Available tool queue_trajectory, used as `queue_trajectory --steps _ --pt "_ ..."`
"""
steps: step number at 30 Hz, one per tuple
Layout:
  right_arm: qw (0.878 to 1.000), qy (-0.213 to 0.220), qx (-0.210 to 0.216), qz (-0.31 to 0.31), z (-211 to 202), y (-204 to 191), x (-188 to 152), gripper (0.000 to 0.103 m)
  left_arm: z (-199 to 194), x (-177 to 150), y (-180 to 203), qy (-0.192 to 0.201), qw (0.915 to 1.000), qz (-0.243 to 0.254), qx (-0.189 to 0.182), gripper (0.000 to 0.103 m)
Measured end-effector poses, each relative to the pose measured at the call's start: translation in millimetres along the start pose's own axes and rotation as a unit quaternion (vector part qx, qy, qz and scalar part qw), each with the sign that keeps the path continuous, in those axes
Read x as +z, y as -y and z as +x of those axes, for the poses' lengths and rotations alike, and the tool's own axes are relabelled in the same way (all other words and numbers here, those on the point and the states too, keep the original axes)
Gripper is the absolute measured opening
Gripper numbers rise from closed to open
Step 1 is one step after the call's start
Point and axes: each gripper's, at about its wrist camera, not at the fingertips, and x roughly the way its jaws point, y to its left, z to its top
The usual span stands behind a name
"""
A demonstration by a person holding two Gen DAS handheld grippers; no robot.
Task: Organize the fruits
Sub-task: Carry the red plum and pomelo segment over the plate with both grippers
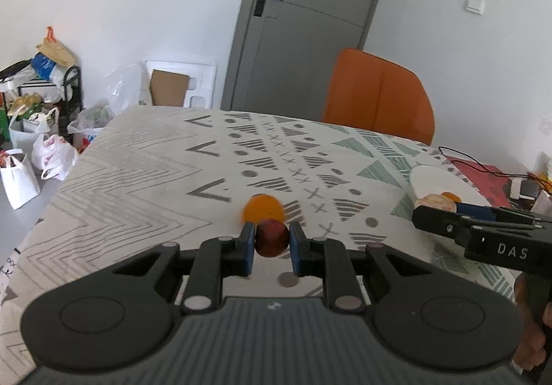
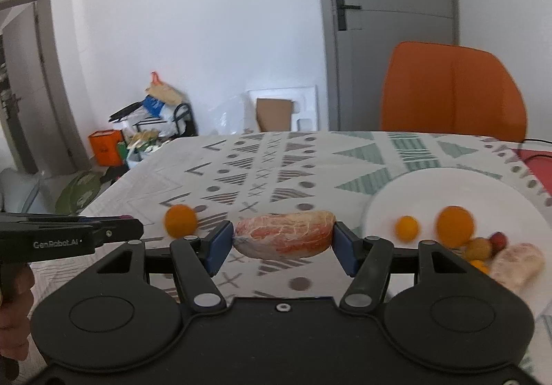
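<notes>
Left wrist view: the left gripper (image 1: 272, 248) sits low centre of the frame, its blue pads (image 1: 247, 252) pinching a small dark red fruit (image 1: 272, 238) from both sides. Directly behind it, a little higher in the frame, an orange (image 1: 264, 208) lies on the patterned tablecloth (image 1: 145, 174), blurred. At the right edge the right gripper (image 1: 445, 212) reaches in from the side, carrying a pale pink-and-cream piece at its tip, with a white plate (image 1: 438, 179) just behind it. An orange chair (image 1: 377, 95) stands beyond the table, upper right of centre, before a grey door (image 1: 310, 22).

Right wrist view: the right gripper (image 2: 283, 240) holds a peeled pomelo segment (image 2: 284, 234) lengthwise, one blue pad (image 2: 218, 243) pressed on each end, jaws held roughly half spread by its length. The segment is off the cloth, centre frame. To its left the orange (image 2: 181, 220) lies on the cloth, and the left gripper (image 2: 132, 229) enters from the left edge, seen side-on. The white plate (image 2: 427, 188) fills the right middle of the frame and carries two oranges (image 2: 455, 226), a yellowish small fruit (image 2: 479, 248), a small red fruit (image 2: 499, 240) and another pomelo segment (image 2: 515, 264) at its lower right rim. Bags and boxes (image 2: 155, 115) crowd the floor at the far wall, left of centre.
</notes>
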Motion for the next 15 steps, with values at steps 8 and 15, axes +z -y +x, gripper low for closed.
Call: queue_trajectory --steps 8,15 --pt "0.999 0.007 -0.035 0.013 -7 33 -1 0.06 10 11 33 0.005 0.9992 0.029 -0.026 0.019" --pt "0.997 0.02 -0.066 0.024 -13 65 2 0.06 27 16 64 0.0 0.9978 0.054 -0.039 0.019"
